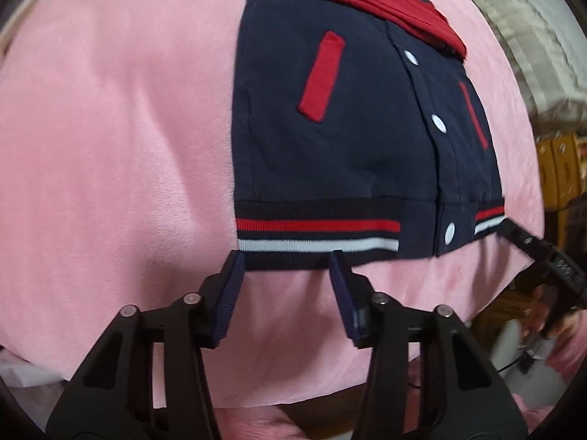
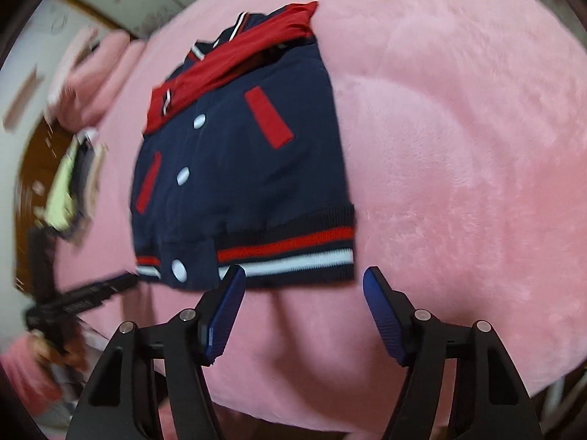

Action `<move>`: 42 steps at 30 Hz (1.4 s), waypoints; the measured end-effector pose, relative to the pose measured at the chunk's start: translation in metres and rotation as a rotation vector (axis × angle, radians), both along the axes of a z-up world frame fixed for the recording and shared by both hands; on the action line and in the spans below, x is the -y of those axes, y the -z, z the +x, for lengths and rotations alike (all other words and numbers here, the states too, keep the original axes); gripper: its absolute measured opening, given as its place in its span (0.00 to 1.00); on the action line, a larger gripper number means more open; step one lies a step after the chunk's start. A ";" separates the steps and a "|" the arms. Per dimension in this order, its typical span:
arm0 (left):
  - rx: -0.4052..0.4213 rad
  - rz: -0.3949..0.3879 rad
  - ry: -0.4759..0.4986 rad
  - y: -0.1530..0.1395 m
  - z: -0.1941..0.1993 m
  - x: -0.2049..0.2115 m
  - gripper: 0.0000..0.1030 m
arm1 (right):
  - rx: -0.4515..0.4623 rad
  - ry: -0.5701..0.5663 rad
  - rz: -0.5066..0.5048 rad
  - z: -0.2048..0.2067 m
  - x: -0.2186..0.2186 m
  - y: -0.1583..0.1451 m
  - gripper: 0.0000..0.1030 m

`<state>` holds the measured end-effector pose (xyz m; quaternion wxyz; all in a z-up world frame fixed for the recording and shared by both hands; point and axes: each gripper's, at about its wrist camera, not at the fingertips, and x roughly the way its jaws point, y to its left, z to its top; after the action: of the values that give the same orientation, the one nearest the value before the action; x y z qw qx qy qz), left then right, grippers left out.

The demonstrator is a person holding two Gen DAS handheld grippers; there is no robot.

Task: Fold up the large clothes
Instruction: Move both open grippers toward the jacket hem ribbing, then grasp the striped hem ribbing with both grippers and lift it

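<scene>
Left wrist view
Left tongs [image 1: 286, 264]: spread apart, nothing pinched; both tips sat just at the near edge of the jacket's striped hem.
Jacket [image 1: 330, 146]: lay flat on the pink blanket [image 1: 110, 146], straight ahead of the tongs, sleeves already crossed over the chest at its far end.
Hem [image 1: 315, 234]: touching or nearly touching the tips; the band ran between them and off to the right.
Right tongs [image 1: 521, 236]: seen as a dark arm off to the right, tip by the hem's other corner; whether they were spread could not be told here.
Advice: I judged the step to be gripping the hem to fold it up toward the collar. Slide the lower tip under both layers before closing, and bite the ribbed band, not the blanket pile.

Right wrist view
Right tongs [image 2: 304, 277]: spread wide, empty; the left tip overlapped the hem [image 2: 286, 253], the right tip stood clear over bare blanket [image 2: 458, 146].
Jacket [image 2: 238, 154]: ahead and to the left of the tongs.
Left tongs [image 2: 110, 286]: blurred dark arm far to the left, by the hem's corner.
Advice: shift left so the corner sits between the tips, then lift both corners level and together.

Count
Jackets: one.
Tongs: two.
White snaps [image 2: 178, 270]: four visible at most.
Red pocket strips [image 2: 269, 116]: two.
</scene>
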<state>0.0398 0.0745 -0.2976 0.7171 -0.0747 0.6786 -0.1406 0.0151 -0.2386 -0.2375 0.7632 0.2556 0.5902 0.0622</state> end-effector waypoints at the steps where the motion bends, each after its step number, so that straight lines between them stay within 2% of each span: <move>1: -0.020 -0.019 -0.012 0.004 0.002 -0.003 0.36 | -0.019 0.016 0.031 0.003 0.004 0.006 0.48; 3: -0.061 -0.092 -0.035 0.009 0.008 -0.007 0.35 | -0.082 0.048 0.065 0.011 0.011 0.018 0.38; 6: -0.108 -0.165 -0.069 0.014 0.013 -0.009 0.31 | -0.111 0.092 0.108 0.015 0.017 0.027 0.27; 9: -0.124 -0.148 -0.091 0.017 0.015 -0.006 0.20 | -0.121 0.096 0.143 0.018 0.021 0.030 0.18; 13: -0.142 -0.136 -0.129 0.016 0.015 -0.008 0.12 | -0.115 0.107 0.163 0.019 0.019 0.023 0.12; 18: -0.137 -0.027 -0.149 0.011 0.010 -0.019 0.13 | -0.081 0.100 0.170 0.020 0.017 0.006 0.12; 21: -0.163 0.042 -0.140 0.019 0.010 -0.024 0.13 | -0.089 0.092 0.170 0.020 0.019 0.002 0.12; 27: -0.197 -0.034 -0.185 0.030 0.020 -0.040 0.14 | -0.073 0.076 0.197 0.020 0.027 -0.008 0.11; 33: -0.225 -0.107 -0.231 0.036 0.022 -0.055 0.15 | -0.014 0.096 0.275 0.025 0.031 -0.040 0.11; 35: -0.206 -0.106 -0.237 0.032 0.020 -0.063 0.15 | 0.013 0.104 0.305 0.029 0.030 -0.052 0.11; 37: -0.176 -0.089 -0.226 0.025 0.016 -0.060 0.08 | 0.028 0.114 0.328 0.033 0.028 -0.061 0.11; 39: -0.150 -0.072 -0.209 0.017 0.011 -0.053 0.05 | 0.039 0.134 0.357 0.036 0.027 -0.069 0.11; 42: -0.127 -0.099 -0.224 -0.001 0.010 -0.051 0.04 | 0.060 0.173 0.388 0.042 0.027 -0.083 0.11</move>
<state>0.0498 0.1250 -0.2961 0.6793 -0.1941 0.7022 -0.0880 0.0572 -0.2657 -0.1543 0.7193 0.4456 0.5201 0.1165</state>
